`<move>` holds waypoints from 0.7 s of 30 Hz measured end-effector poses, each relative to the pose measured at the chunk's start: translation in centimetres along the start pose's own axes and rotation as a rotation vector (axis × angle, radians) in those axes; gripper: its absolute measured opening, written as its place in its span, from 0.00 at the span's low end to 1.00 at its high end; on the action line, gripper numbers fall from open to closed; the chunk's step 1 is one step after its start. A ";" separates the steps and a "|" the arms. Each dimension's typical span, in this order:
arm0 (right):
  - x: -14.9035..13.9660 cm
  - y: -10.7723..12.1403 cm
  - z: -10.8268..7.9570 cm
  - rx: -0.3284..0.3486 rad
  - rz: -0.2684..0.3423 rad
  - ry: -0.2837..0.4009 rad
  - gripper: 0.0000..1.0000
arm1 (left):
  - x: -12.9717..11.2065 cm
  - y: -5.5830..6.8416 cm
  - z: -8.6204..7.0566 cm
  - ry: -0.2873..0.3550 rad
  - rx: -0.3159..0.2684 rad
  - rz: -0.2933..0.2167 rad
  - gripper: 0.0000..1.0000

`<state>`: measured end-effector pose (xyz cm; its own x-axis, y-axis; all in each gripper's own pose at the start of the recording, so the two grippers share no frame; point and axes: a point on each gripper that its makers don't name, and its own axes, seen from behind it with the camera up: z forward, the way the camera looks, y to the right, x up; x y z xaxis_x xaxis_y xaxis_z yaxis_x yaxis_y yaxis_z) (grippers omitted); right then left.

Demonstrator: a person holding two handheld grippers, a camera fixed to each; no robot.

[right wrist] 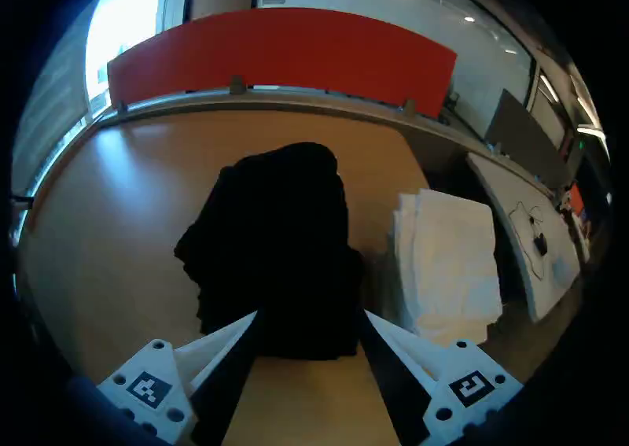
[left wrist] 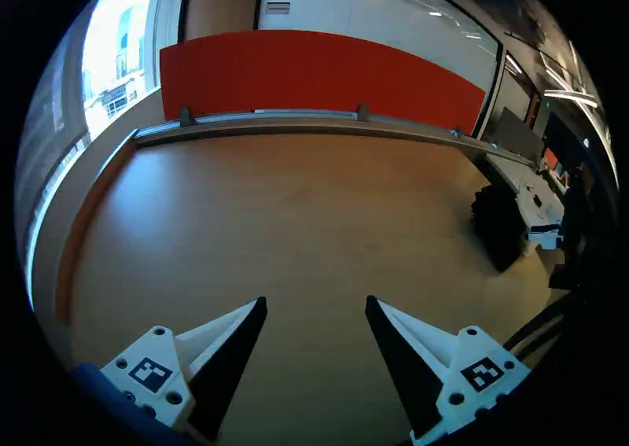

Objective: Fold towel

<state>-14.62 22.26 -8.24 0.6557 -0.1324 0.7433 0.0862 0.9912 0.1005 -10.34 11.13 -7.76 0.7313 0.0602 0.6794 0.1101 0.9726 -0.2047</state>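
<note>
Right gripper [right wrist: 310, 312] straddles black towel [right wrist: 275, 234], jaws wide apart.

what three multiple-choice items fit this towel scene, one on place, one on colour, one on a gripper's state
1. In the right gripper view, where does the white folded stack lie relative to the black towel?
A. to its right
B. on top of it
C. to its left

2. What colour is the panel along the far edge of the table?
A. blue
B. red
C. green

3. How is the left gripper?
A. shut on a towel
B. open above bare wood
C. shut, empty

Answers: 1 A, the stack lies beside the dark heap, on its right; 2 B, the upright board is red in both views; 3 B, its fingers stand apart with tabletop between them.
</note>
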 end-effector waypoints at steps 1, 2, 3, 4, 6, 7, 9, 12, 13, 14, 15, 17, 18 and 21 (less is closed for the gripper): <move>0.2 -0.2 -0.1 0.003 0.001 0.005 0.85 | 0.0 0.0 0.0 0.002 0.000 -0.001 0.93; 0.3 -0.4 -0.2 0.007 0.001 0.011 0.86 | 0.0 0.0 0.0 0.003 -0.001 -0.002 0.93; 0.5 -0.6 -0.3 0.010 0.002 0.017 0.88 | 0.1 -0.1 -0.1 0.005 -0.001 -0.003 0.93; 0.7 -0.8 -0.4 0.007 0.000 0.024 0.90 | 0.1 -0.1 -0.1 0.007 -0.002 -0.006 0.93; 1.1 -1.1 -0.7 0.002 -0.004 0.039 0.92 | 0.1 -0.1 -0.2 0.012 -0.004 -0.010 0.93; 1.3 -1.2 -0.8 0.001 -0.006 0.045 0.92 | 0.2 -0.1 -0.2 0.015 -0.005 -0.012 0.93; 1.7 -1.5 -1.0 -0.002 -0.008 0.061 0.92 | 0.3 -0.1 -0.3 0.022 -0.006 -0.016 0.93; 2.5 -1.8 -1.4 -0.012 -0.004 0.090 0.93 | 0.4 -0.2 -0.5 0.030 -0.005 -0.018 0.93; 2.7 -1.9 -1.6 -0.013 0.000 0.100 0.94 | 0.5 -0.3 -0.5 0.033 -0.004 -0.018 0.93; 3.0 -2.0 -1.7 -0.015 0.005 0.110 0.97 | 0.6 -0.3 -0.6 0.036 -0.003 -0.018 0.93; 3.3 -2.1 -1.9 -0.017 0.010 0.122 0.99 | 0.6 -0.4 -0.6 0.040 -0.002 -0.017 0.93; 3.9 -2.2 -2.2 -0.023 0.023 0.143 1.00 | 0.8 -0.4 -0.7 0.048 -0.001 -0.017 0.93; 4.3 -2.3 -2.4 -0.026 0.030 0.157 1.00 | 0.9 -0.5 -0.7 0.053 -0.001 -0.018 0.93; 5.6 -2.5 -3.0 -0.037 0.047 0.205 1.00 | 1.2 -0.5 -0.8 0.068 0.001 -0.022 0.93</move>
<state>-8.92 19.05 -6.26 0.7984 -0.0870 0.5957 0.0769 0.9961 0.0424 -8.94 10.51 -7.37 0.7730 0.0234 0.6340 0.1261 0.9737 -0.1896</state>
